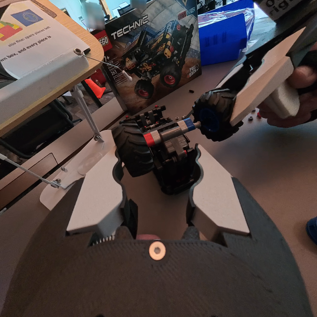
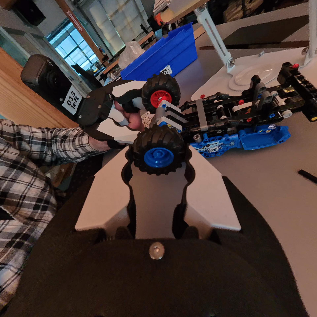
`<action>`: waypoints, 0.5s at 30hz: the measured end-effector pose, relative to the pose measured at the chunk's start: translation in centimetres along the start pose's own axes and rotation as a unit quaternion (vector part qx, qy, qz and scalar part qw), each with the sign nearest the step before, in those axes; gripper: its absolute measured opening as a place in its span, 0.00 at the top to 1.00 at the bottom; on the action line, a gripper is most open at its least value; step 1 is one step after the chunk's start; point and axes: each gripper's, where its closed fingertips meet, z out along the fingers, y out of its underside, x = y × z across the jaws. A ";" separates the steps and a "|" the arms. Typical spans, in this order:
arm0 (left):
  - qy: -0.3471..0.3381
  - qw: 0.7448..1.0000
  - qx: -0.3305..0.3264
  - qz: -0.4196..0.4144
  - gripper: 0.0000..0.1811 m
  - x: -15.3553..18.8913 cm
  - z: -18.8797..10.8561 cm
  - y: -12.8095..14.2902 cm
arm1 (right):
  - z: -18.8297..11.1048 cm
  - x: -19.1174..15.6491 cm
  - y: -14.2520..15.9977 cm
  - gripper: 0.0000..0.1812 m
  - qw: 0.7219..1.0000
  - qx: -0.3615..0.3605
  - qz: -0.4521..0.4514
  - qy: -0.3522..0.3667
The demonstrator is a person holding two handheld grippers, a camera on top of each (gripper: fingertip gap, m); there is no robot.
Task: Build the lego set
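A: Looking along our left tongs (image 1: 157, 164), we see them pinching the truck frame (image 1: 164, 151) near its front axle, one finger beside the red-hubbed wheel (image 1: 133, 149).

B: And our right tongs (image 2: 158, 160) are clamped on the blue-hubbed wheel (image 2: 158, 149), its hub right at the tip of the axle (image 1: 197, 123). We cannot tell whether it is seated.

A: Where does the frame sit?

B: Its far end rests on the bench (image 2: 257, 188), with a blue block of pieces (image 2: 240, 139) touching its side. The front end is lifted by the left tongs.

A: What crowds us?

B: The white base of a stand (image 1: 82, 164) lies just beside the left tongs, and its slanted struts (image 1: 85, 109) carry a wooden board (image 1: 51, 82) with a printed sheet (image 1: 34, 42) overhead.

A: Behind the frame stands the set's box (image 1: 154, 56), upright, with a blue bin (image 1: 223, 41) beside it.

B: A few small loose pieces (image 1: 250, 118) lie near the right tongs, and a thin black stick (image 2: 307, 176) lies well apart on the bench.
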 end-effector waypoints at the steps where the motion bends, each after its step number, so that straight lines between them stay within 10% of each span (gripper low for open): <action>1: -0.002 1.000 0.002 -0.009 0.55 -0.1 0.0 0.0 | 0.1 -0.1 0.0 0.67 1.000 0.002 -0.006 0.006; 15: -0.023 0.994 -0.002 -0.110 0.59 -1.8 0.2 0.8 | 1.5 0.4 -1.8 0.67 0.993 0.106 0.014 0.052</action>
